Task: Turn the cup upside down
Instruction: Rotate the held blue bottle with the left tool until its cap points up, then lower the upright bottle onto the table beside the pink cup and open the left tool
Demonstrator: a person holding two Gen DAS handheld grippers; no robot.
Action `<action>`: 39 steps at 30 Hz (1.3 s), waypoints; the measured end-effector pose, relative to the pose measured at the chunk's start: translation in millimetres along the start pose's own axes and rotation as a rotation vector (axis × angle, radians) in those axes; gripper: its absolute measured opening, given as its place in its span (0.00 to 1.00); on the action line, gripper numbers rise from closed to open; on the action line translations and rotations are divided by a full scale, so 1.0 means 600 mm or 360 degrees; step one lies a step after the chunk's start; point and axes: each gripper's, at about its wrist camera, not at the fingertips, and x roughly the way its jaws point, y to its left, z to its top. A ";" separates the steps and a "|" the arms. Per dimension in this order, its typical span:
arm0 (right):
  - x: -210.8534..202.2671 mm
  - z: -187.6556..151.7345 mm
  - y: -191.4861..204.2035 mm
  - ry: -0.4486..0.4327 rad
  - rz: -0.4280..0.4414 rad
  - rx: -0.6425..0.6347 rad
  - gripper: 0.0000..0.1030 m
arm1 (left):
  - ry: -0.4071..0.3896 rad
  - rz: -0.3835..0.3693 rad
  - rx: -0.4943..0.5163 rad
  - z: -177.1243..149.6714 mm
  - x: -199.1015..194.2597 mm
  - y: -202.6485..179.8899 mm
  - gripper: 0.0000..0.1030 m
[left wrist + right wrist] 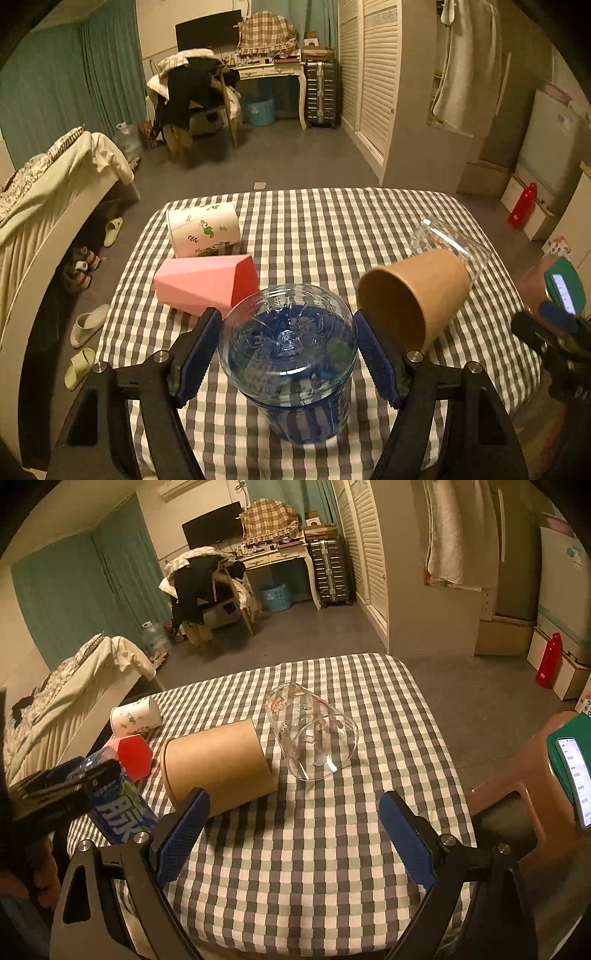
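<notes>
My left gripper [288, 350] is shut on a clear plastic cup with a blue label [288, 354], held bottom-up over the checked table [314, 229]; the cup also shows at the left of the right wrist view [118, 805]. My right gripper [291, 834] is open and empty above the table's near part. A brown paper cup [413, 295] [218, 764] lies on its side. A clear glass [314, 731] [450, 240] lies on its side behind it.
A pink faceted cup [205, 282] [133, 755] and a white cup with green leaves [203, 229] [135, 716] lie on their sides at the table's left. A brown stool with a phone [570, 775] stands to the right. A bed [44, 192] is to the left.
</notes>
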 end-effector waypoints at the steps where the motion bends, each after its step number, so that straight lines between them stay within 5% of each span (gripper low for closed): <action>1: -0.001 -0.001 0.002 0.0001 0.0000 -0.0003 0.90 | -0.0004 0.0004 0.0002 -0.006 -0.005 -0.001 0.73; 17: -0.021 -0.004 0.024 0.0003 -0.0005 -0.0046 0.90 | -0.0073 -0.0059 -0.0023 -0.016 -0.035 0.003 0.83; 29: -0.098 0.007 0.050 -0.0147 -0.0056 -0.0116 0.90 | -0.0347 -0.0116 -0.0059 0.010 -0.126 0.027 0.83; 39: -0.197 0.003 0.108 -0.0345 -0.0044 -0.0222 0.90 | -0.0556 -0.0073 -0.0194 -0.029 -0.227 0.098 0.83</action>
